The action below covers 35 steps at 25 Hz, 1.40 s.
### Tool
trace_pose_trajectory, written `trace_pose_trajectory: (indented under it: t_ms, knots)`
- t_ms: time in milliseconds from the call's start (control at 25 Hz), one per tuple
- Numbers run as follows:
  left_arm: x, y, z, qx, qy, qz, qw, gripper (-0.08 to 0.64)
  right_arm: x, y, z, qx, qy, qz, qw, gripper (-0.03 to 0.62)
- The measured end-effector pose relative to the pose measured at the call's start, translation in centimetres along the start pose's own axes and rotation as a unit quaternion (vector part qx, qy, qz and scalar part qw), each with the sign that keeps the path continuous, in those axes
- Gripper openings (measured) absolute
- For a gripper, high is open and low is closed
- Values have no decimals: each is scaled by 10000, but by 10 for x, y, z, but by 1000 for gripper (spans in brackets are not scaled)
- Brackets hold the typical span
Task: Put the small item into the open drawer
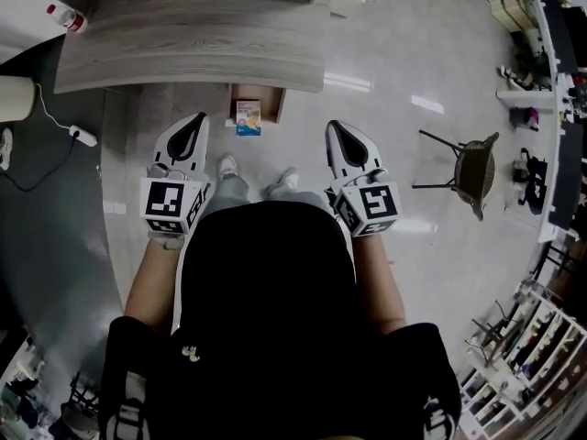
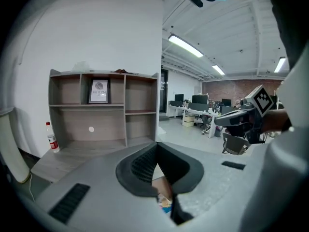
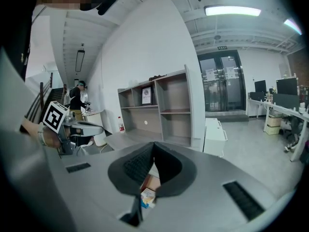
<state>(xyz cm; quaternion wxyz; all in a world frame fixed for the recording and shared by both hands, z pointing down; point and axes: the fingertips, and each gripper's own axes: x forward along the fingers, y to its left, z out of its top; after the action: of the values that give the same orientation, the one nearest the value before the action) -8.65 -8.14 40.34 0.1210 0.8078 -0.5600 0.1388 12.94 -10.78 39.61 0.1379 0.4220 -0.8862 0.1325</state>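
Site: office | desks with monitors (image 2: 195, 108) ahead-right of left claw (image 2: 157, 146) | strip lights (image 2: 186, 45) overhead | glass doors (image 3: 224, 83) beyond right claw (image 3: 154, 146)

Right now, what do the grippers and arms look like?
Left gripper and right gripper: white tapered shells with black teardrop insets and ribbed black pads. Each carries a cube of black-and-white square markers. No cables show. The person wears a black short-sleeved top.
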Motion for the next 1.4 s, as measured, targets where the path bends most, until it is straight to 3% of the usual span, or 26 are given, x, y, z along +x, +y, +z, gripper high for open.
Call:
trace_pose_trajectory:
  t_ms: [280, 640, 1400]
  knots:
    - [-32, 7, 34, -47, -384, 162, 9991, 2, 3, 29, 26, -281, -190, 304, 9990, 12]
    - [-57, 8, 48, -152, -681, 300, 9971, 2, 3, 52, 48, -449, -346, 569, 9968, 12]
    - [-59, 14, 36, -287, -592, 304, 9974, 2, 8, 67, 58, -639, -413, 687, 9947, 12]
